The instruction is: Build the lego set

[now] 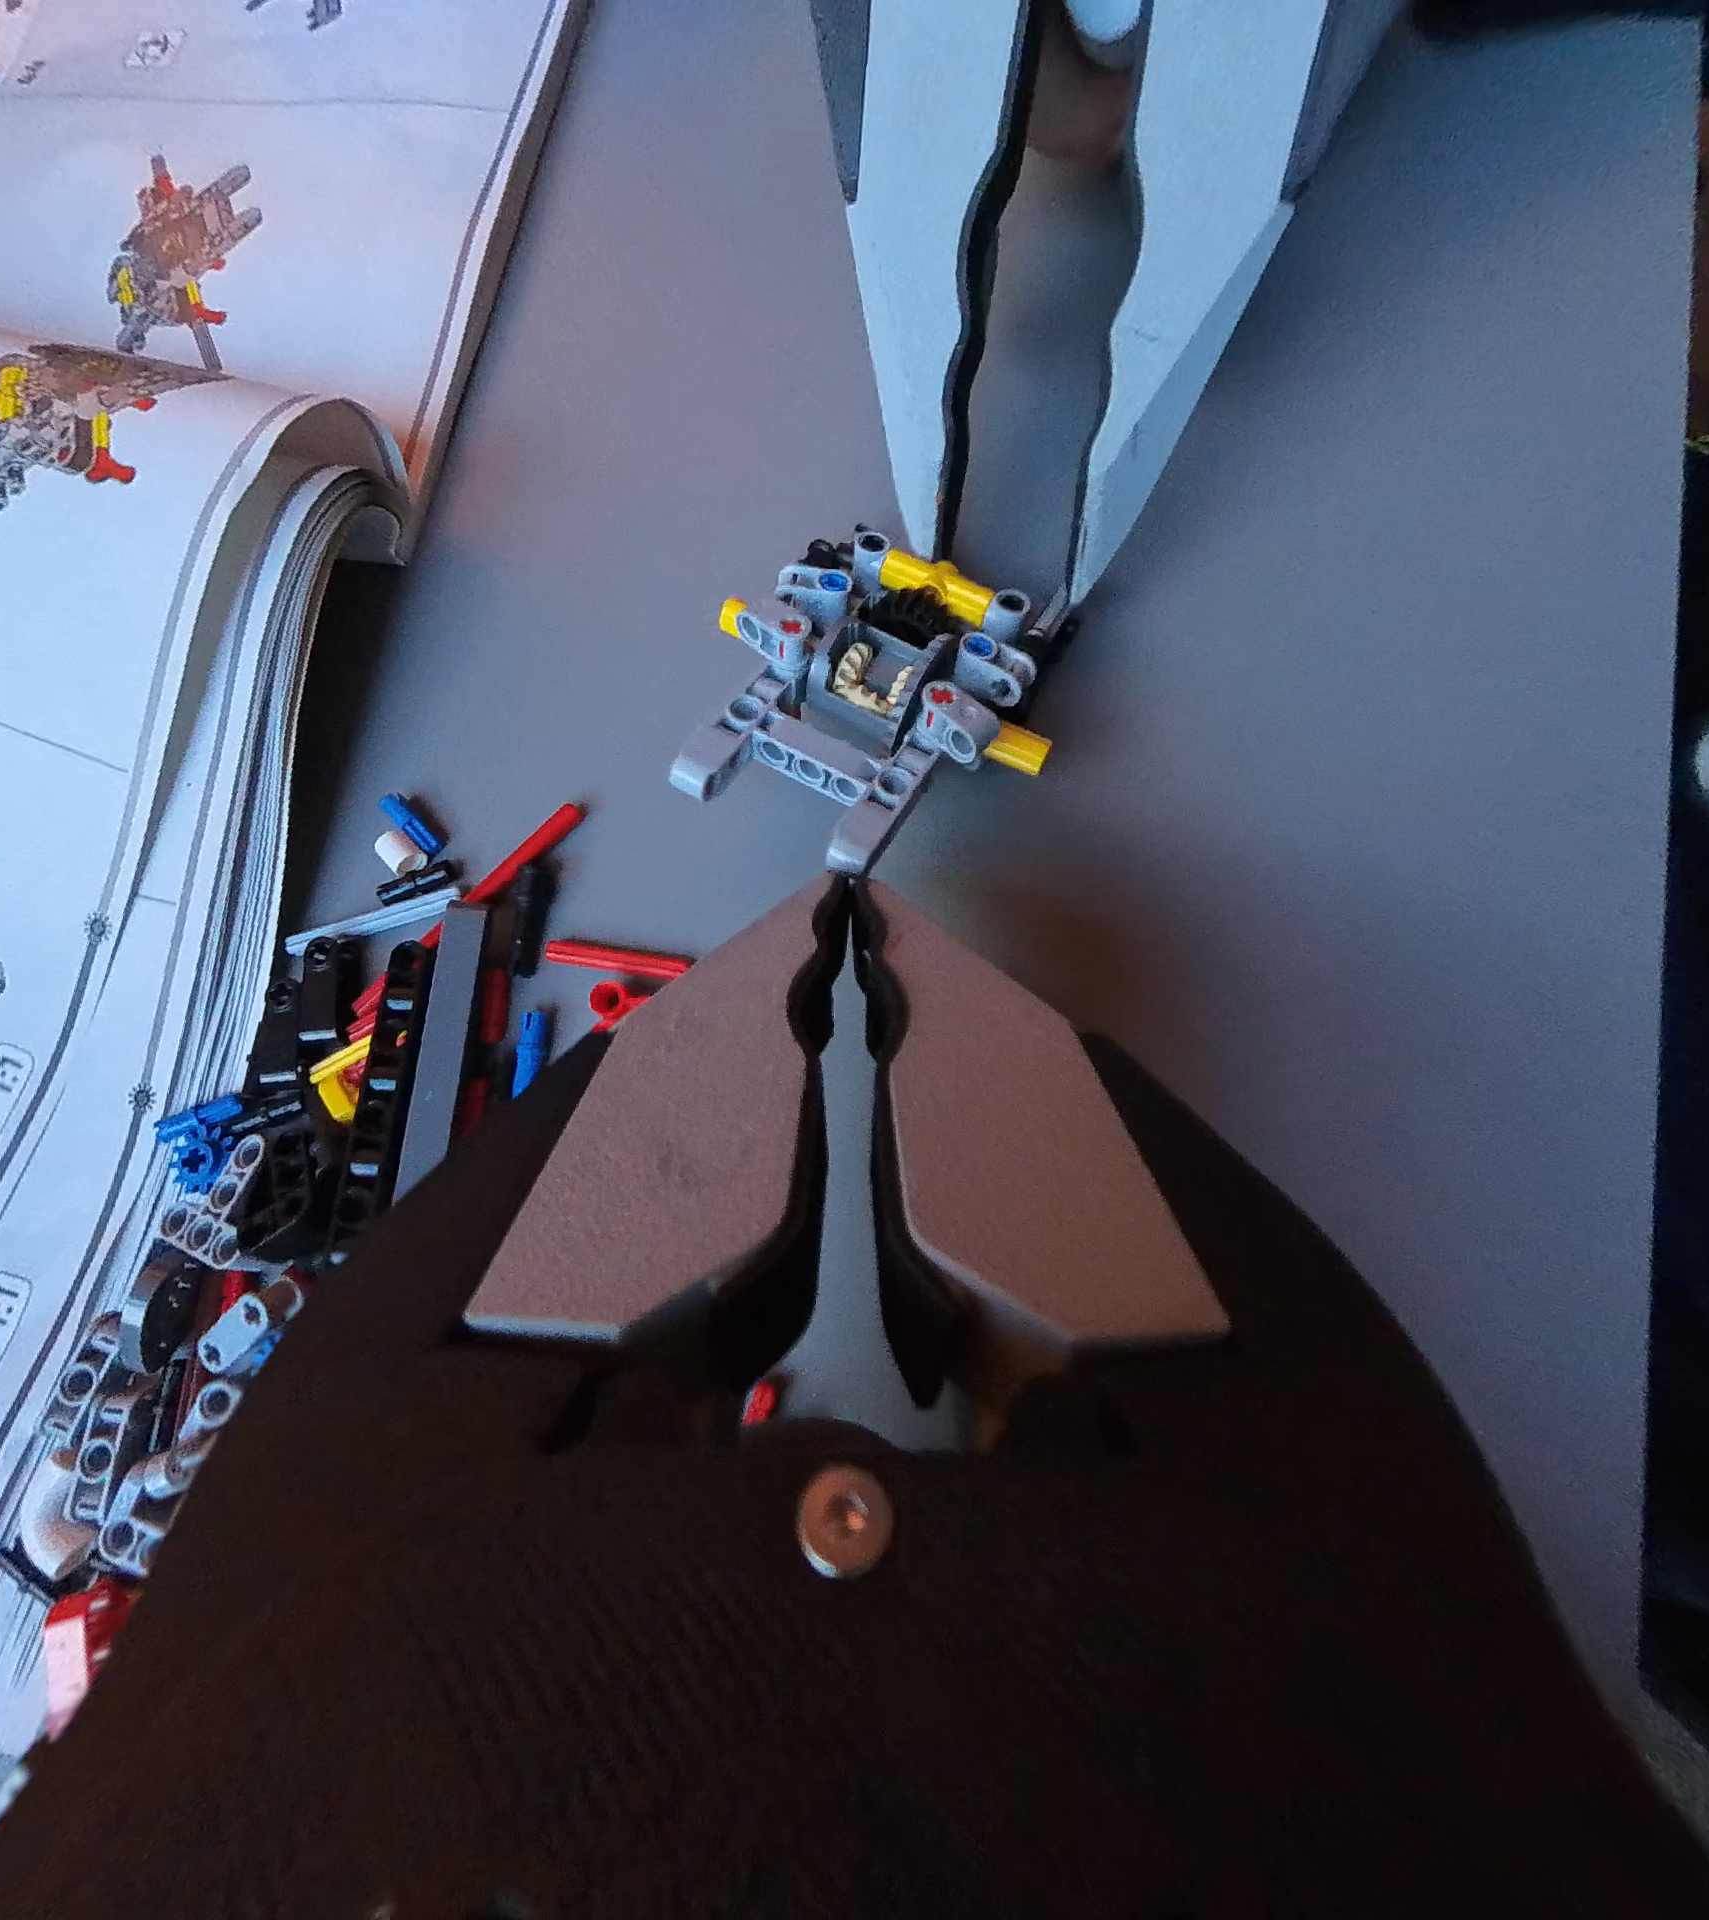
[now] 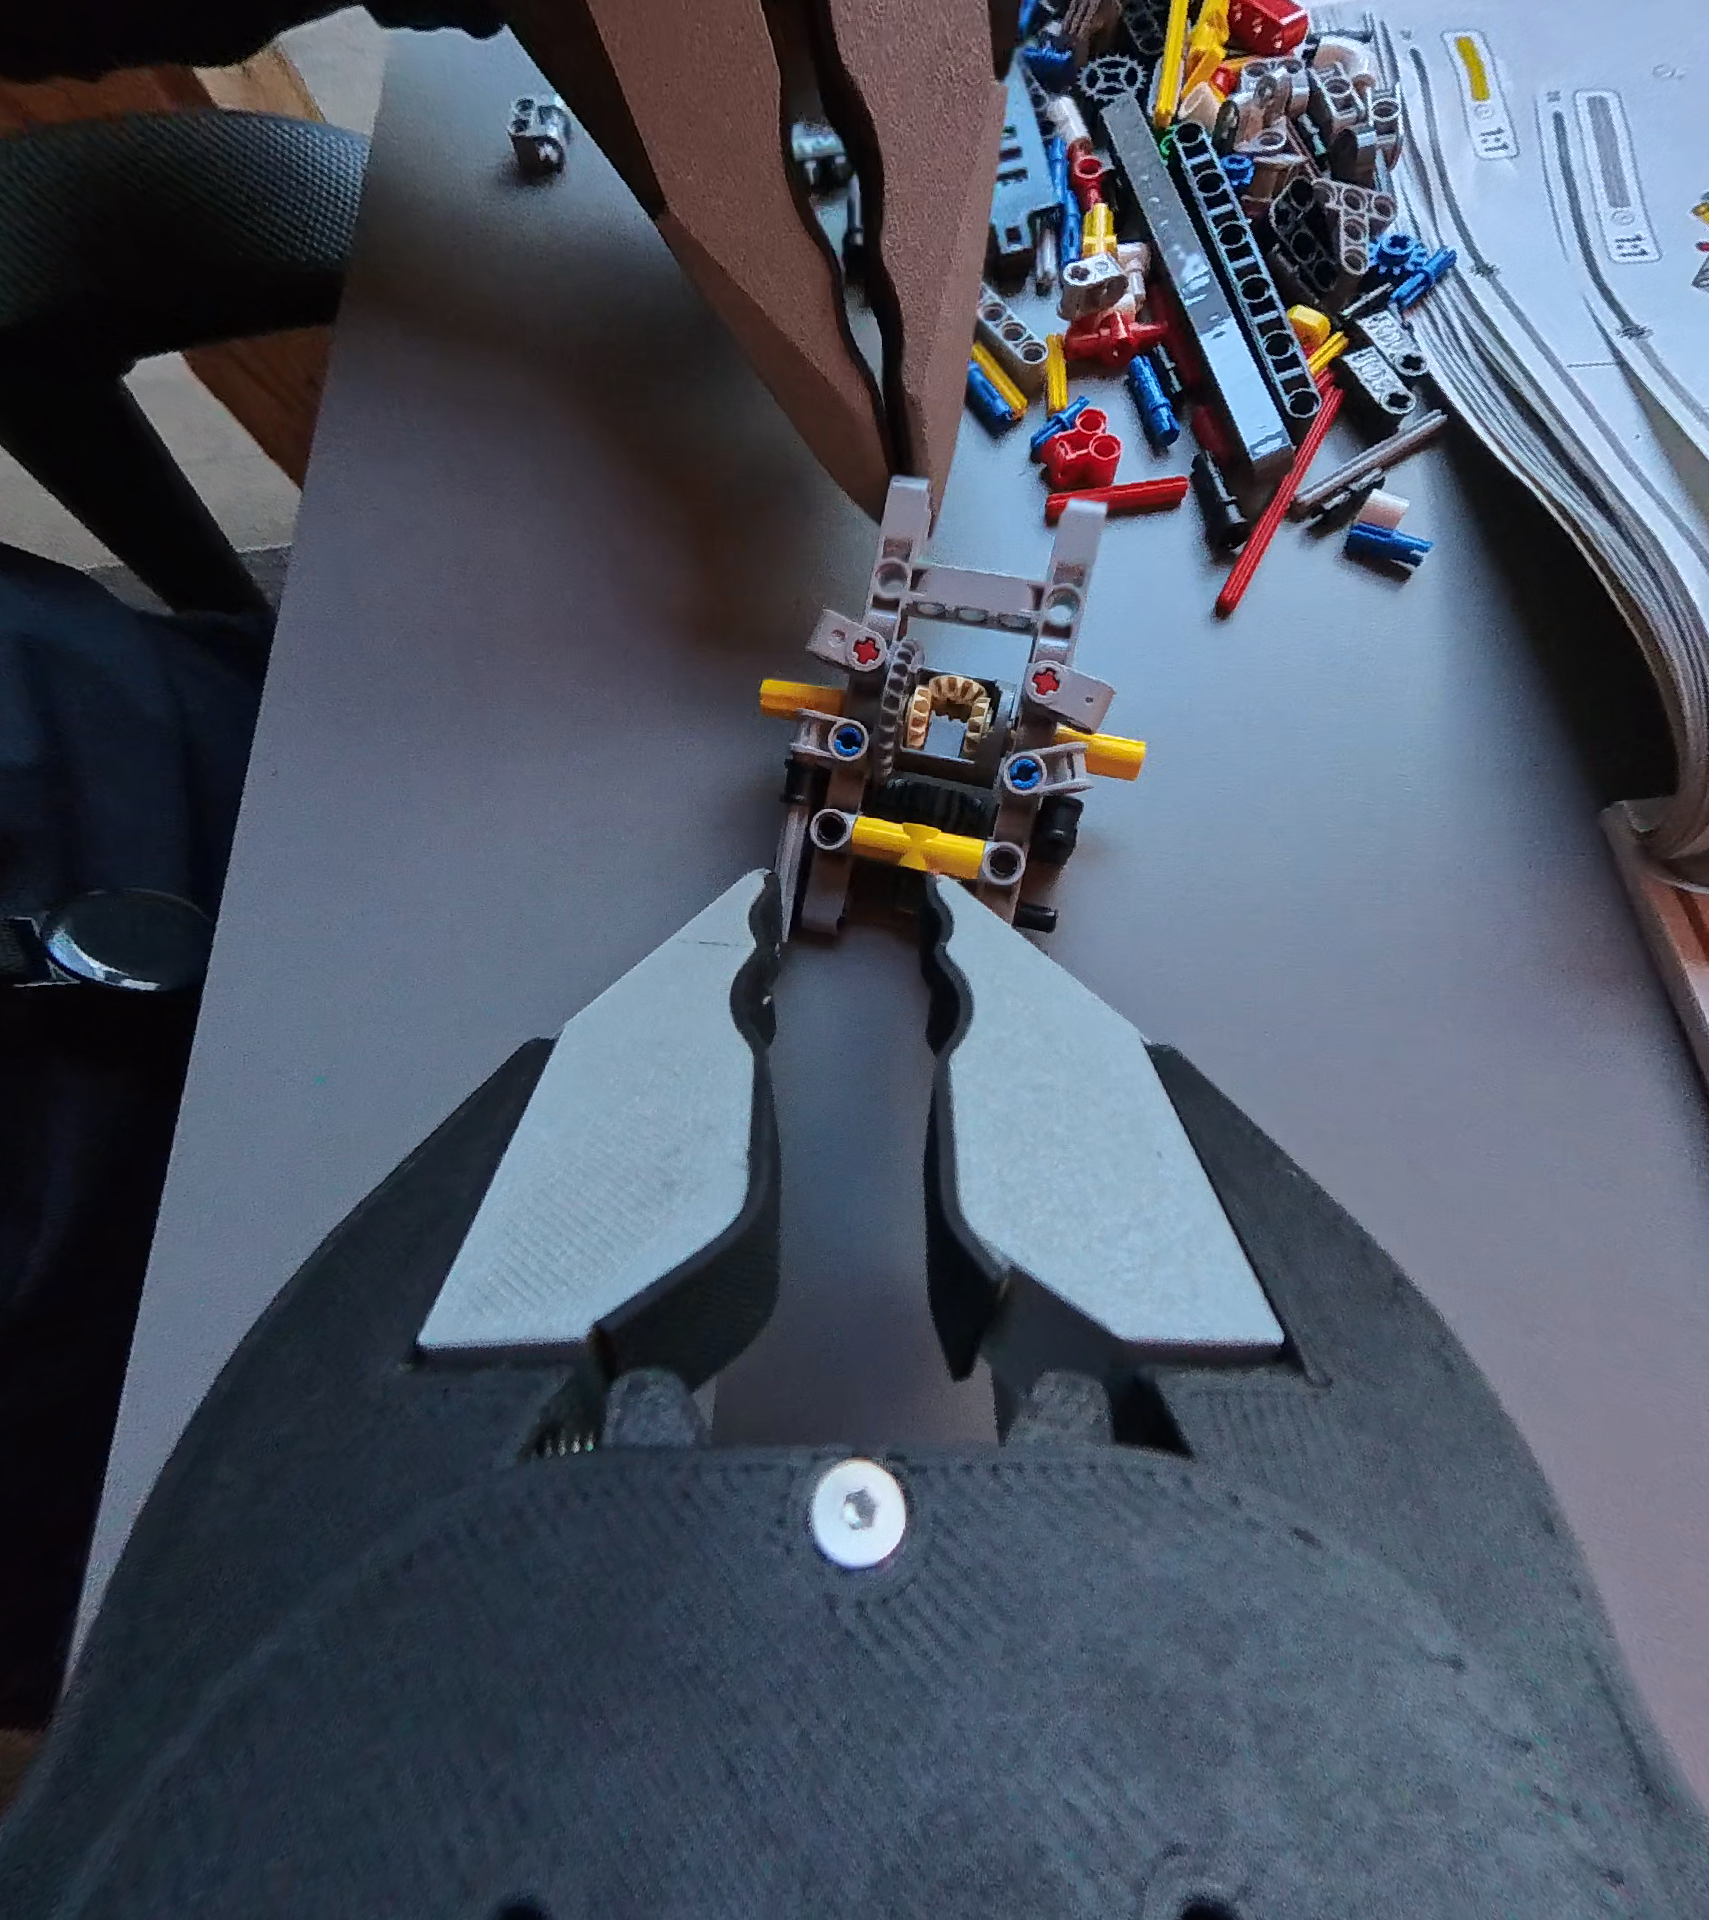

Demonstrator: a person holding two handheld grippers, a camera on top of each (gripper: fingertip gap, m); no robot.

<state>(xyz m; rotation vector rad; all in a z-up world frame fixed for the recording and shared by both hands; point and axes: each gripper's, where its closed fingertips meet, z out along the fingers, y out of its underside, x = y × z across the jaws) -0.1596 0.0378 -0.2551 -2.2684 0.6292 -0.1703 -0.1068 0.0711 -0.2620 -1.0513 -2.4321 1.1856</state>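
Jaws: left gripper (image 1: 845,883) closed empty at grey brick assembly's (image 1: 860,675) prong; right gripper (image 2: 850,904) clamped its frame; light, rigid, likely fragile, best held by beams.

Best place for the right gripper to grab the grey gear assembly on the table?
Probably the near end of the grey gear assembly, across the two grey side beams under the yellow crossbar. Come in low from the near side: those beams run parallel, and the yellow axles stick out sideways farther along.
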